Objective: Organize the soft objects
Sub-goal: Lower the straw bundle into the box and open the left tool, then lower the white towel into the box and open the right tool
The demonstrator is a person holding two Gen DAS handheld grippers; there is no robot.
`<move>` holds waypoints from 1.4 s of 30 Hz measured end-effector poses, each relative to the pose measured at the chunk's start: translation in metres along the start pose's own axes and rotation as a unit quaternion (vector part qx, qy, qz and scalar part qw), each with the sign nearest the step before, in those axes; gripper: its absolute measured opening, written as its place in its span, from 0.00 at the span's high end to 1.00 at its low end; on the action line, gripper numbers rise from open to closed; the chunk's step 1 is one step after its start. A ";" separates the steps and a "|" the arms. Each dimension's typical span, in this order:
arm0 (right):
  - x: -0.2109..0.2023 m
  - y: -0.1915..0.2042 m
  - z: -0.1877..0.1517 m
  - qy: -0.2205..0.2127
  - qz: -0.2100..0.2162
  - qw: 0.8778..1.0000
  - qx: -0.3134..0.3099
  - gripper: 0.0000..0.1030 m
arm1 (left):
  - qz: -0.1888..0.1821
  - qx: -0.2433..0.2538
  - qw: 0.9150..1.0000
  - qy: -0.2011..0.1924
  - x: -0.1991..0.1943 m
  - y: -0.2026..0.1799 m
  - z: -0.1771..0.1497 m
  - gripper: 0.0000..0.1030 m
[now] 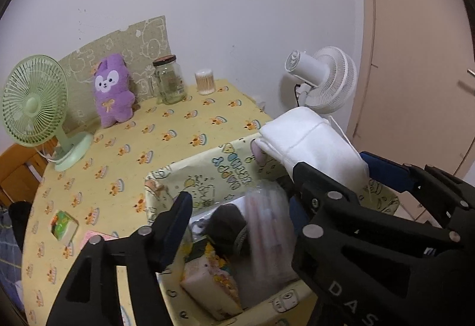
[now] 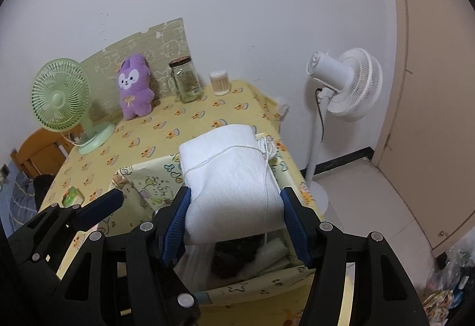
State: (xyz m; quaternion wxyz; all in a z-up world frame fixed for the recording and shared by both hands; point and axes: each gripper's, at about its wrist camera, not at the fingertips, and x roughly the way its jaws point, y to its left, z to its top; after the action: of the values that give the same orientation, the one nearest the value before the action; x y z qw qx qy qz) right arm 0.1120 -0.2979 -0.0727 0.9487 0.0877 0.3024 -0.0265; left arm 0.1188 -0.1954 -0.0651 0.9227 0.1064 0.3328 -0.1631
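right wrist view: right gripper clamped on white bundle above box at 6 o'clock, left gripper apart and empty; placing step, next lower and release.

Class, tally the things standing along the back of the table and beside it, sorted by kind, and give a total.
Fans: 2, a green desk fan and a white floor fan
Plush toys: 1, a purple bunny
Glass jars: 1
Cotton swab tubs: 1
Total: 5
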 end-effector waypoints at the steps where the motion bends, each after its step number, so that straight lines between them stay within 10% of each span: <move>1: 0.002 0.001 0.000 0.002 0.003 1.000 0.001 0.38 | 0.002 0.003 1.000 0.003 0.000 0.001 0.000 0.27; 9: 0.015 0.006 -0.003 0.009 0.016 1.000 0.021 0.34 | 0.015 0.015 1.000 0.015 0.002 0.004 -0.004 0.27; 17: 0.011 0.012 -0.006 0.011 0.017 1.000 0.016 0.07 | -0.001 0.012 1.000 0.024 0.000 0.008 -0.007 0.26; 42: -0.037 0.042 -0.003 -0.015 -0.021 1.000 -0.005 0.05 | -0.020 -0.001 1.000 -0.010 -0.046 0.026 -0.011 0.26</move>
State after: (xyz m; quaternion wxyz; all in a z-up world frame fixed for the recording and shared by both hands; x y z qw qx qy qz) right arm 0.0839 -0.2564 -0.0475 0.9529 0.0759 0.2898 -0.0465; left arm 0.0888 -0.1580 -0.0413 0.9225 0.0974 0.3260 -0.1823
